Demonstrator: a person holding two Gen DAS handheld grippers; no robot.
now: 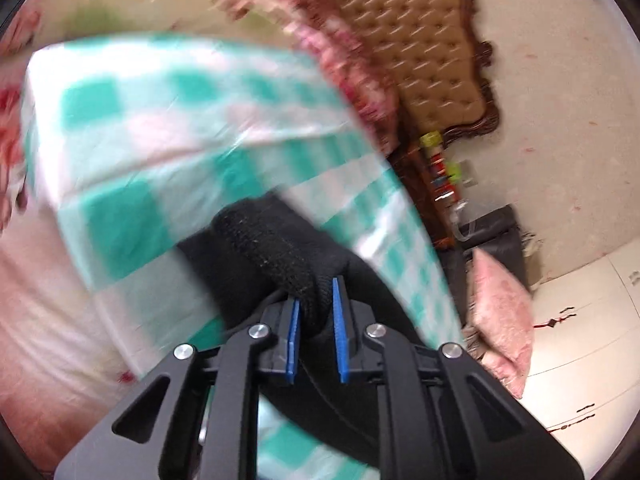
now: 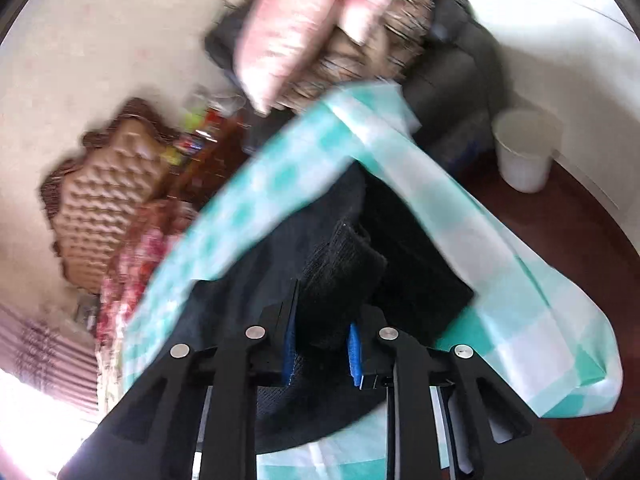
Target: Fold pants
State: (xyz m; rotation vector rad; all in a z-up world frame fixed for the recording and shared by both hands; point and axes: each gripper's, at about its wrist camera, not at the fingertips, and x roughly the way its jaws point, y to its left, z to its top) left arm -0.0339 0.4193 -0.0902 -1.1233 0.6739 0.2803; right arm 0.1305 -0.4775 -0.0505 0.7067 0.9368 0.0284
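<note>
left wrist view: left gripper point(image 1: 314, 320), blue fingers point(image 1: 295, 340) pinching a bunched ribbed edge of the black pants point(image 1: 268, 248); looks like waistband or cuff, cannot tell which.
pants location (left view): fabric drapes from the fingers over the teal-and-white checked sheet point(image 1: 132, 128) on the bed; scene blurred.
background (left view): tufted headboard point(image 1: 420, 60), pink pillow point(image 1: 500, 320) off to the side.
right wrist view: right gripper point(image 2: 322, 336), fingers point(image 2: 354, 352) clamped on another thick knit fold of the same pants point(image 2: 344, 272).
pants location (right view): dark cloth spreads below and beside the fingers, lying on the checked sheet; sheet corner flipped up near the pants. White bin point(image 2: 524, 152) on the floor, well apart.
handling: soft, limp, light knit; no stiffness, will sag and swing between the two grips. Not fragile. Ribbed edge is thick, gives good bite, unlikely to slip.
where to hold: judgement only, keep both pinches on the ribbed hem, apart from each other, so the cloth hangs flat.
risk: loose sheet may catch and lift with the pants.
</note>
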